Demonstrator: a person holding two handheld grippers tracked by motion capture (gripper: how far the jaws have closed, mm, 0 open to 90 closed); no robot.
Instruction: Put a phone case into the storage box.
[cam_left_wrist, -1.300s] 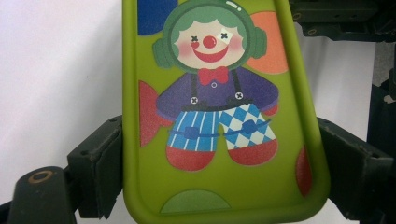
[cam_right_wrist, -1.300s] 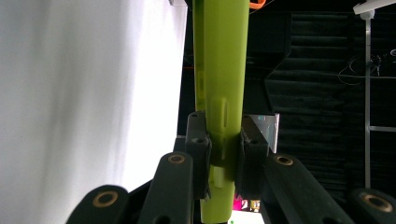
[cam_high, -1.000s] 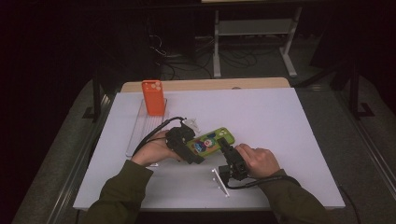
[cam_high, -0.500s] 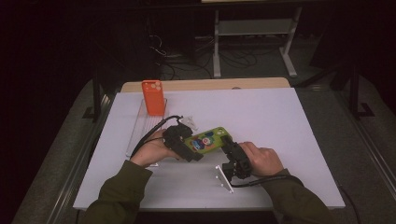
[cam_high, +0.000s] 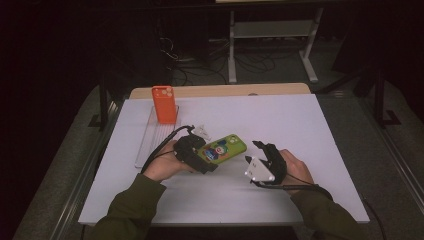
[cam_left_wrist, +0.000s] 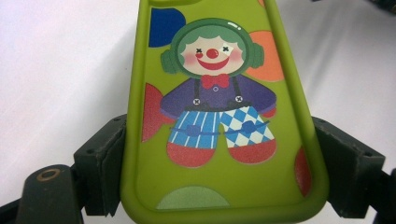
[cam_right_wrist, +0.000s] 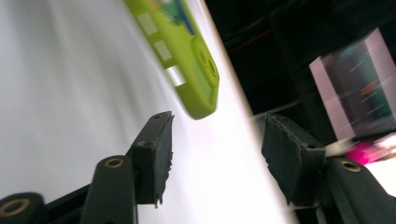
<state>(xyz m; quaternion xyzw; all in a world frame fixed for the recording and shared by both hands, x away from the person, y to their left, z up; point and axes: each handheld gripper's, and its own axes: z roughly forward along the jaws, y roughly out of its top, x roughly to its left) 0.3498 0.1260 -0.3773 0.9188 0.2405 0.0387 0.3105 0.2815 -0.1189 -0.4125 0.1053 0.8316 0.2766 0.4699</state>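
Item 1, nearest me: my right gripper (cam_high: 257, 146), held in the right hand (cam_high: 292, 167) above the white table (cam_high: 300, 120). Its jaws have just been opening and stand apart with nothing between them; in the right gripper view both black pads (cam_right_wrist: 156, 154) are bare, with table surface in the gap.

Item 2: my left gripper (cam_high: 207, 162), in the left hand (cam_high: 162, 165), clamped on the near end of the green phone case (cam_high: 222, 148). In the left gripper view I see a pad (cam_left_wrist: 100, 168) pressed against each long edge of the case.

Item 3, the case itself: lime green, rounded corners, soft-looking rim. It sits near the middle of the table, its far end pointing up and to the right in the high view, well apart from my right gripper.

View notes: the left gripper view gives me the print in full, a clown (cam_left_wrist: 212, 93) with green hair, red nose, red bow tie, purple top, blue-and-white trousers and red shoes, amid coloured circles. The high view reduces this to a small multicoloured patch. The right gripper view, blurred, shows me the case's side edge (cam_right_wrist: 187, 60) with its button cut-outs.

Item 4, farther back: an orange phone case (cam_high: 164, 104) standing upright at the far end of a clear tray (cam_high: 150, 142), left of the green case.
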